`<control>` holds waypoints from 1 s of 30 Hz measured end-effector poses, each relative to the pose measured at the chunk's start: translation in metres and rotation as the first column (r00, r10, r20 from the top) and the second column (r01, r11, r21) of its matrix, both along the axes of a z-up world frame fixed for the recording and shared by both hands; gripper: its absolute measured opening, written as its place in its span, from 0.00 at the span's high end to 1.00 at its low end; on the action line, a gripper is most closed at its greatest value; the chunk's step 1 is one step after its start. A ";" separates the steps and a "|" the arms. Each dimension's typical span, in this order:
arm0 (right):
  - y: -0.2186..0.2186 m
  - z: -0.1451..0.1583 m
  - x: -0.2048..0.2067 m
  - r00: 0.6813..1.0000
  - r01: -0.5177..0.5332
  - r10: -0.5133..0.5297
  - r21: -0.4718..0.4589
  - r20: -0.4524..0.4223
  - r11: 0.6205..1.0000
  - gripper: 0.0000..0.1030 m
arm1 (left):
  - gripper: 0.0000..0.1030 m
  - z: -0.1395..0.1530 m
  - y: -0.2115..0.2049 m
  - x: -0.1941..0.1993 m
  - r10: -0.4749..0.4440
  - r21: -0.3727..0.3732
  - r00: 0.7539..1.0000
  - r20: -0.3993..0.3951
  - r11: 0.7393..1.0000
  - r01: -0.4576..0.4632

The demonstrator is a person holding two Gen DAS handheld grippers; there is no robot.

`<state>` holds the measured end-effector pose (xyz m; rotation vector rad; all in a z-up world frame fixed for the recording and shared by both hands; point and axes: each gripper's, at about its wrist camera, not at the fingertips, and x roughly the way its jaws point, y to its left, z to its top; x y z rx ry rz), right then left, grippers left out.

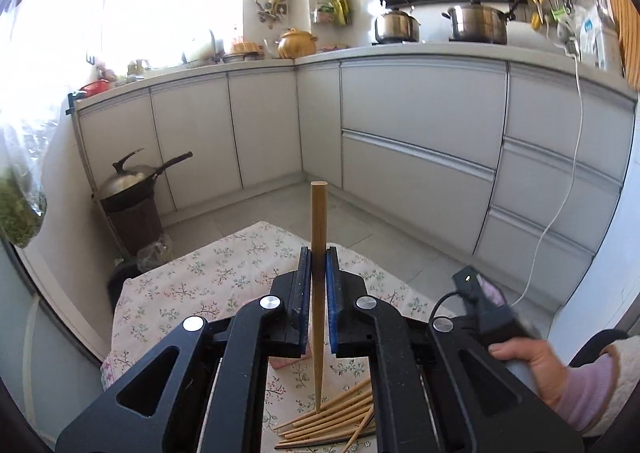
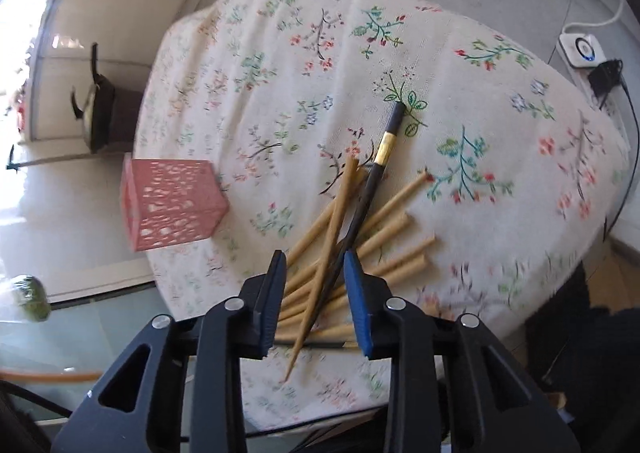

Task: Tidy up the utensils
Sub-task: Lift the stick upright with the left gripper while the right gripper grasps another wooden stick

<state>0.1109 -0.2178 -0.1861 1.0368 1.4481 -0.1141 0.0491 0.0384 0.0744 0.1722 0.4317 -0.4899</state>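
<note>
My left gripper is shut on one bamboo chopstick, which it holds raised above the floral-cloth table with the thick end pointing away. Under it lies the pile of bamboo chopsticks. In the right wrist view my right gripper hangs low over that pile. Its jaws straddle a top bamboo chopstick and a black chopstick, with a gap left at the pads. A pink perforated holder sits at the table's left edge. A hand grips the right tool.
White kitchen cabinets line the far side, with pots on the counter. A lidded wok rests on a dark stand left of the table. A power strip and cables lie on the floor to the right.
</note>
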 end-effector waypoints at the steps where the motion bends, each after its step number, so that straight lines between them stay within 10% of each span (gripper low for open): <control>1: 0.001 -0.004 0.002 1.000 -0.007 0.007 -0.007 -0.007 1.000 0.71 | 0.93 0.002 0.002 0.000 0.008 -0.007 1.000 0.003 1.000 -0.008; 18: 0.012 -0.022 0.030 0.995 -0.094 0.090 -0.096 -0.043 0.991 0.71 | 0.93 0.007 0.015 0.000 0.042 -0.043 0.999 -0.006 0.998 -0.042; 30: 0.024 -0.016 0.033 0.994 -0.108 0.109 -0.139 0.005 0.984 0.90 | 0.93 0.005 0.021 0.008 0.079 -0.059 0.996 -0.034 0.995 -0.081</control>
